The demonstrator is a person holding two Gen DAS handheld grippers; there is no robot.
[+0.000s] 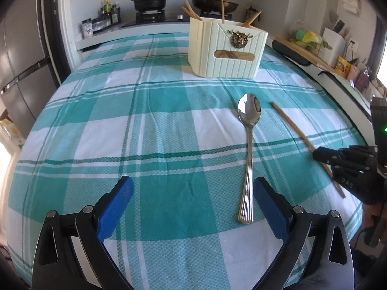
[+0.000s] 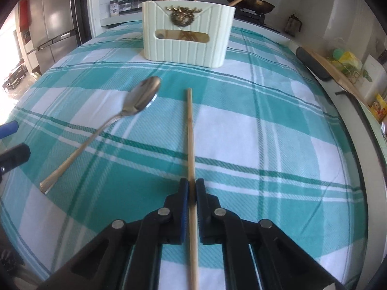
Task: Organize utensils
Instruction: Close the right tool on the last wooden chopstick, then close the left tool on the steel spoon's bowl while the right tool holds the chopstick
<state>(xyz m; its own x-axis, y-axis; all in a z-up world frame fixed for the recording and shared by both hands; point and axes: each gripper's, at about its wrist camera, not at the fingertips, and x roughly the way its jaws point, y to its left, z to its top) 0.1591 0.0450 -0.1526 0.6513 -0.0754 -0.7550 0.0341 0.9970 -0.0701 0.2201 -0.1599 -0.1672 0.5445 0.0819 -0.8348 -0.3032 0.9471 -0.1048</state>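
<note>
A wooden chopstick [image 2: 190, 133] lies on the teal checked tablecloth [image 2: 254, 125], and my right gripper [image 2: 192, 184] is shut on its lower part. In the left wrist view the same chopstick [image 1: 292, 126] runs into the black right gripper [image 1: 319, 155] at the right edge. A steel spoon [image 1: 249, 130] lies beside it, bowl toward the far side; in the right wrist view the spoon [image 2: 142, 96] is left of the chopstick. My left gripper [image 1: 193, 186] hovers open over the cloth, left of the spoon handle. A cream utensil holder [image 1: 226, 48] with several chopsticks stands at the far side.
Behind the table is a stove with a black pot [image 1: 150, 1] and a pan [image 1: 214, 3], plus bottles [image 1: 108, 12]. A cutting board and cluttered counter [image 1: 312, 55] run along the right edge. A steel fridge [image 2: 55, 24] stands at the left.
</note>
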